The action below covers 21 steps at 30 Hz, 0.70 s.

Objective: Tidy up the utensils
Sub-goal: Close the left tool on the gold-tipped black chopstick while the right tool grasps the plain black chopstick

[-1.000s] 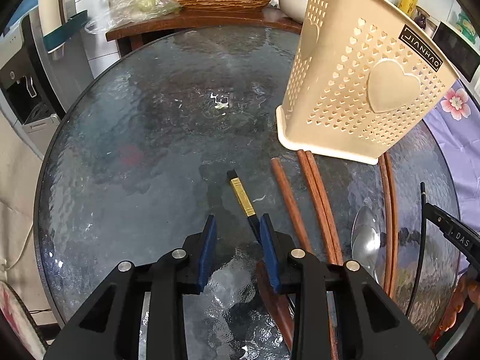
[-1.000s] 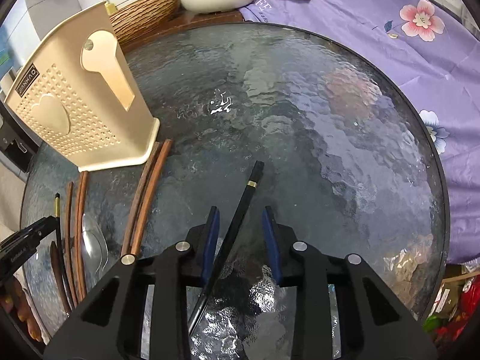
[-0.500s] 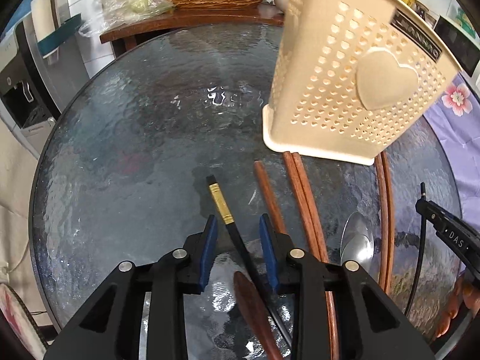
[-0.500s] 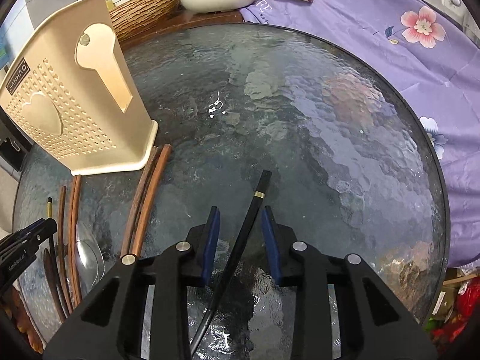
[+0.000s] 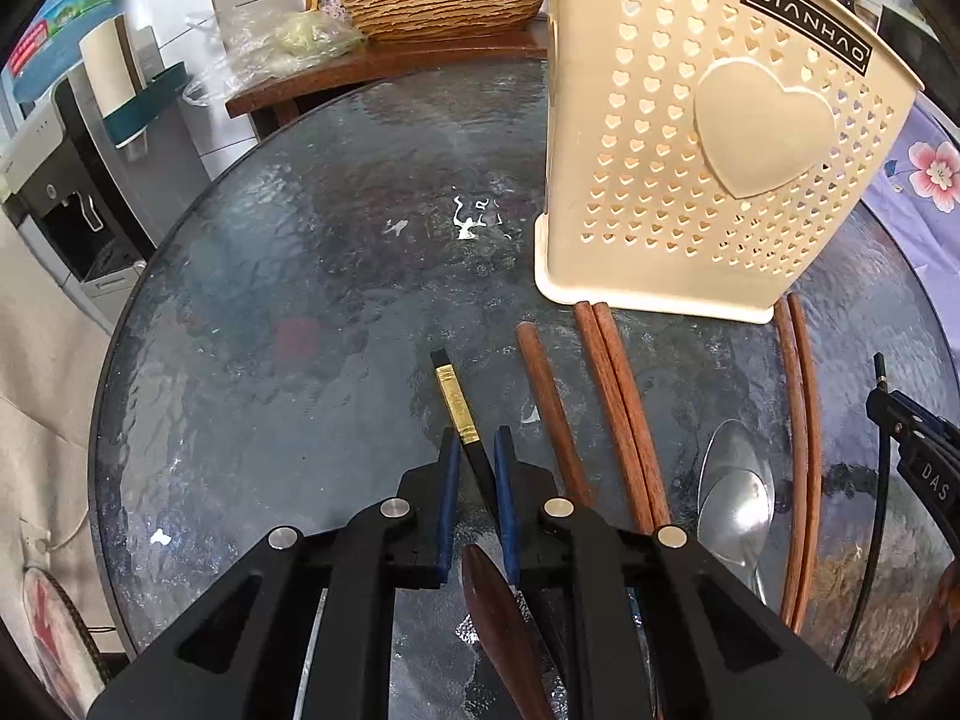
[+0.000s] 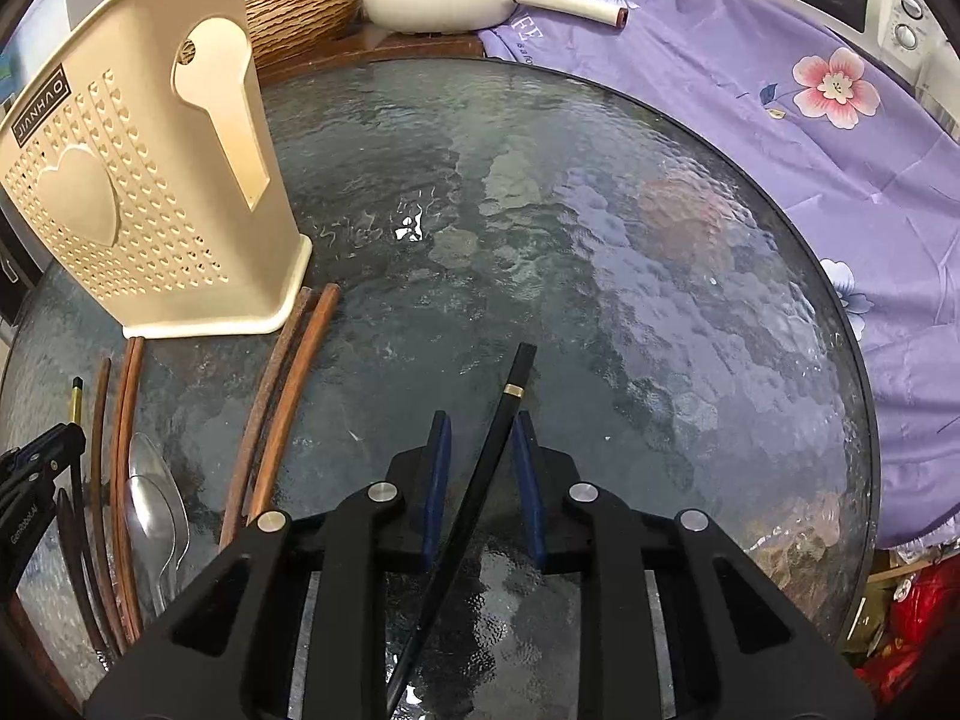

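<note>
My left hand-held gripper (image 5: 477, 459) is clamped on the black chopstick with the gold band (image 5: 455, 399), lying near the middle of the glass surface (image 5: 300, 276). My right hand-held gripper (image 6: 480, 441) is closing around a second black chopstick (image 6: 510, 396), touching one pad only. Brown chopsticks (image 5: 621, 402) and spoons (image 5: 735, 498) lie between, with the cream utensil holder (image 5: 708, 138) standing beyond them.

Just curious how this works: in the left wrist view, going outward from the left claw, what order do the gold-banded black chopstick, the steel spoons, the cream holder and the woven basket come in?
1. Gold-banded black chopstick: between the left claw pads.
2. Steel spoons: to the right, on the glass.
3. Cream holder: upper right, standing.
4. Woven basket: far back, on the wooden shelf.
</note>
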Motion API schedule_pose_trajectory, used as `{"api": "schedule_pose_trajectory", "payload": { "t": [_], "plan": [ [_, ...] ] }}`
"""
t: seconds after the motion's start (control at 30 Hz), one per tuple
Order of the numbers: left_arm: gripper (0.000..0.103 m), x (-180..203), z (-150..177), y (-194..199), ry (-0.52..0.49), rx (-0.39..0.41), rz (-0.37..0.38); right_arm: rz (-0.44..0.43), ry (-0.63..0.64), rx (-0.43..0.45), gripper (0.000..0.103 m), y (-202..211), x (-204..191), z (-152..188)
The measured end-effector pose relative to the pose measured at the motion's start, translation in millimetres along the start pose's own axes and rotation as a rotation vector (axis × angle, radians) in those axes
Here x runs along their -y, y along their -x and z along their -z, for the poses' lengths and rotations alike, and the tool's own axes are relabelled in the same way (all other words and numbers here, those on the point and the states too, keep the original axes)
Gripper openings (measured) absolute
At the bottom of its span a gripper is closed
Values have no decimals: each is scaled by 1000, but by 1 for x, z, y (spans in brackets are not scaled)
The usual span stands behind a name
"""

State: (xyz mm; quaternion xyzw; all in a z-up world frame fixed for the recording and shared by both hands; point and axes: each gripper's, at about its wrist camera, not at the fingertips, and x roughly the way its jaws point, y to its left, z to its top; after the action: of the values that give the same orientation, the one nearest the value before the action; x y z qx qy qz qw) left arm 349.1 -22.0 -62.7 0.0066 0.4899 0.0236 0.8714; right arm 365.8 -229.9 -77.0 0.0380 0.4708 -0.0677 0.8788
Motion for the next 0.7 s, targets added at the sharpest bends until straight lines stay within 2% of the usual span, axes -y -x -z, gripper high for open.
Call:
{"api": "schedule_pose_trajectory", "payload": {
  "t": [0.33,0.7],
  "plan": [
    [11,8,4,4,9,3,-5,-3,0,-8,11,0,-4,-2],
    [8,22,6,5,-7,22,14,-25,15,2,8,-1,-8,-3]
  ]
}}
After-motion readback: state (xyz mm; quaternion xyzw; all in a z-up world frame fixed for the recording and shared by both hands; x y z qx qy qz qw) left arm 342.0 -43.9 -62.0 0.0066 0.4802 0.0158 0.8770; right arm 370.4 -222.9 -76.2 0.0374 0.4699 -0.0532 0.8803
